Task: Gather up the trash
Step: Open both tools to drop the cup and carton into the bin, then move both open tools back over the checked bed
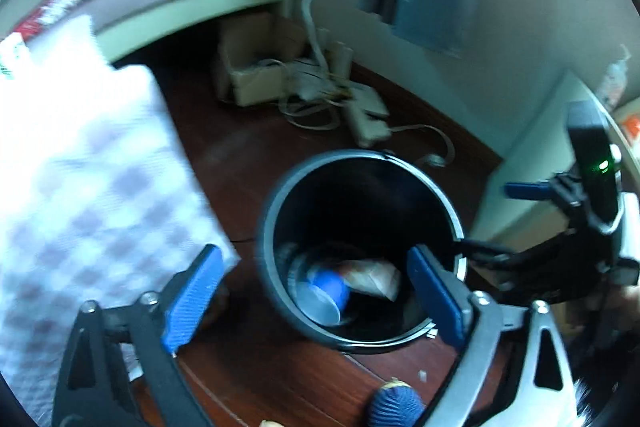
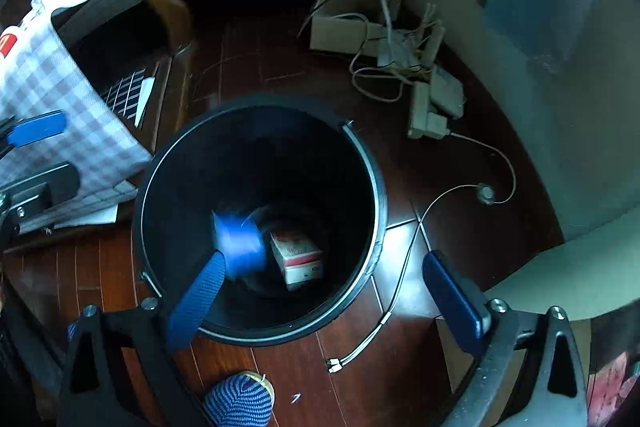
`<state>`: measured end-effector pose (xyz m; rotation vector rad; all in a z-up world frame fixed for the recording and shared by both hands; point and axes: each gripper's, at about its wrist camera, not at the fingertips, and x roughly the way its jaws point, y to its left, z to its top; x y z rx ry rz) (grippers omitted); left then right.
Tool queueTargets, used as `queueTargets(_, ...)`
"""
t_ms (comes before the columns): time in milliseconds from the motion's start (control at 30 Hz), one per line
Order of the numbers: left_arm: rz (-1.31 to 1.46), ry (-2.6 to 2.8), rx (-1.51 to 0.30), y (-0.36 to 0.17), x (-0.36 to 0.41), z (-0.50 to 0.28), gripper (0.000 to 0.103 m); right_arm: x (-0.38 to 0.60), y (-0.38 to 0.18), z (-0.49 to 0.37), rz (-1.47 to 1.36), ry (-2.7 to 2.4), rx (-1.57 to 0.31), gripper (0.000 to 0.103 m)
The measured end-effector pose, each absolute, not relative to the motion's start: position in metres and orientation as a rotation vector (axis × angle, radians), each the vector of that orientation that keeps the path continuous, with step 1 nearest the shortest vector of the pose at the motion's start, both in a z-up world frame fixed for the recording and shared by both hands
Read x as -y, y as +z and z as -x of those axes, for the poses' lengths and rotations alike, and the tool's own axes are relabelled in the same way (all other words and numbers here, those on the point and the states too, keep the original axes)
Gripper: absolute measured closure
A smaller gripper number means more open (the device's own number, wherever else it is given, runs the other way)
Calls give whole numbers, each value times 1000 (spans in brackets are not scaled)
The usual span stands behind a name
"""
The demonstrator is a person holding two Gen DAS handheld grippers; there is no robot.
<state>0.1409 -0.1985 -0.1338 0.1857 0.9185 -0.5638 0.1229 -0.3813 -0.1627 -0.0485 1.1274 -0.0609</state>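
The blue cup (image 2: 239, 245) is down inside the black bin (image 2: 360, 163), blurry in the right wrist view, and a small red and white box (image 2: 298, 259) lies at the bottom just beside it. In the left wrist view the cup rests on its side at the bottom with a crumpled paper (image 1: 374, 277) next to it. Our left gripper (image 1: 316, 291) is spread wide with nothing between its fingers, and our right gripper (image 2: 326, 281) is spread wide and empty too. We think the drop is done, so the good thing now is to lift both grippers straight up and keep the fingers away from the bin's rim so we do not tip it. The bin stands on the dark wood floor (image 2: 400, 367). A checked cloth (image 2: 60, 95) hangs near the bin's left side, and a thin cable (image 2: 404, 267) runs on the floor close to its right side. A heap of white cords and plugs (image 2: 424, 87) lies farther back by the wall. A foot in a striped sock (image 2: 240, 403) is near the bin's front edge. The most open room is straight above the bin.
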Motion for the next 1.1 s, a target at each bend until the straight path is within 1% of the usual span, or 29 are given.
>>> queueTargets(233, -198, -493, -889, -132, 179, -128, 5, 369, -150, -118, 71, -82, -1094, 1)
queueTargets(500, -200, -451, -852, -117, 162, -115, 3, 350, -132, -101, 61, -94, -1038, 1)
queueTargets(967, -140, -306, -783, -88, 101, -99, 3, 293, -98, -90, 63, -44, -944, 1)
queueTargets(1100, -120, -256, -755, -77, 82, -95, 1, 271, -87, -93, 78, -6, -907, 1)
